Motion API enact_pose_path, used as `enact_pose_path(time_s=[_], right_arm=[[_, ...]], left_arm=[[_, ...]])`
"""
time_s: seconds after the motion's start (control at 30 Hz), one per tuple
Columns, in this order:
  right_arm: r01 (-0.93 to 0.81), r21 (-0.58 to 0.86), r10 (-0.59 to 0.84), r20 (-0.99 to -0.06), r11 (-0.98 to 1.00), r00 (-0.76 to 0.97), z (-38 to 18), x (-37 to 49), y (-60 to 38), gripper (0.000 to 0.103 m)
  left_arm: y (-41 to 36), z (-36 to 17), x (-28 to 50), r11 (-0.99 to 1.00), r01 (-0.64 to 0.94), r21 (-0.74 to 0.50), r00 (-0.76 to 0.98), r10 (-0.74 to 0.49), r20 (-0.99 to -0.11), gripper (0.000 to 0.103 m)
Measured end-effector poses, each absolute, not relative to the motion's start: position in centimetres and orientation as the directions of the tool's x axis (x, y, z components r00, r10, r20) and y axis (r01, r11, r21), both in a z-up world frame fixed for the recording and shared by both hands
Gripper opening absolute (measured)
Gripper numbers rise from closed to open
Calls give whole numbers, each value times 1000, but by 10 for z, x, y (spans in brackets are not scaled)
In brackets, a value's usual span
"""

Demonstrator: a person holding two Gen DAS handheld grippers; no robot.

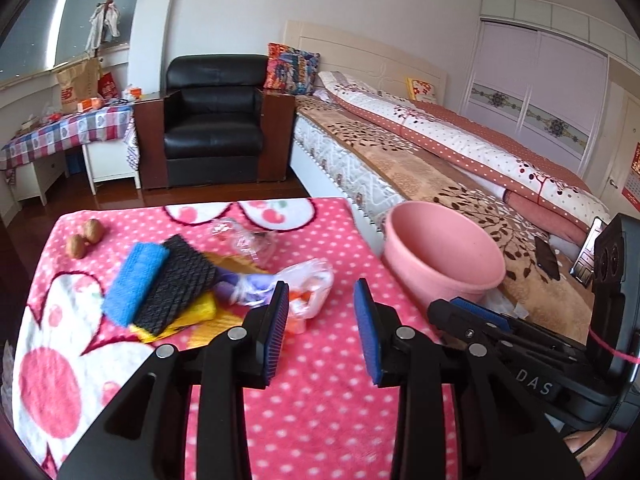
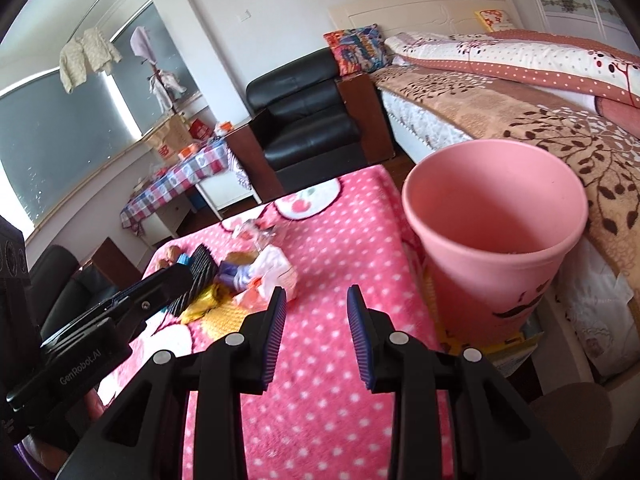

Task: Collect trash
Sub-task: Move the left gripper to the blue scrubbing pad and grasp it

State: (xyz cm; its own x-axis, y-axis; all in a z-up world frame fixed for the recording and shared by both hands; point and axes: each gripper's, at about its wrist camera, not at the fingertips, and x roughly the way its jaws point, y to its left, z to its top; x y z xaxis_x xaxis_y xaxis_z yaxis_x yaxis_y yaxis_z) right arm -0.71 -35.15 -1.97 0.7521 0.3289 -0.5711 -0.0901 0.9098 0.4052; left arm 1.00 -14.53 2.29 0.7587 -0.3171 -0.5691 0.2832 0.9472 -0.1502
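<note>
A: We see 2 grippers over a table covered by a pink polka-dot blanket [image 1: 320, 400]. The left gripper [image 1: 322, 322] has its blue pads spread apart with nothing between them. The right gripper [image 2: 316, 328] is likewise parted and empty.

B: Where is the trash?

A: At centre left of the left wrist view lies a pile: a clear plastic bag [image 1: 308, 284] with orange bits inside, a crumpled clear wrapper [image 1: 244, 236], a yellow packet [image 1: 192, 316], a blue sponge [image 1: 136, 280] and a black ridged pad [image 1: 180, 284]. 2 walnuts [image 1: 86, 236] sit at the upper left of the blanket. The pink bin [image 2: 496, 236] stands at the right edge of the table, apparently empty.

B: How should we proceed?

A: We judge the nearest bag the best first pick. We would bring 1 gripper low, pinch a bunched fold rather than the slippery film, then lift clear before swinging over the bin's rim.

B: Any writing?

A: "DAS" shows on the right gripper's body at lower right of the left view; "GenRobot.AI" on the left gripper's body at lower left of the right view.
</note>
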Motion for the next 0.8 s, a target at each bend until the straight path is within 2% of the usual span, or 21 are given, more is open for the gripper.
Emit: enact_pose_path(time_s=[0.43,0.8], right_arm=[[-181,394,402,-602,901,690,-30,-1,-305,35],[-206,385,419,-629,900,655,-39,8,-293,36]], left_arm=[[-64,9,3,992,84,-97,803,-125,-582,34],[-38,-7,37,993,28,-113,780,-93,-619,34]])
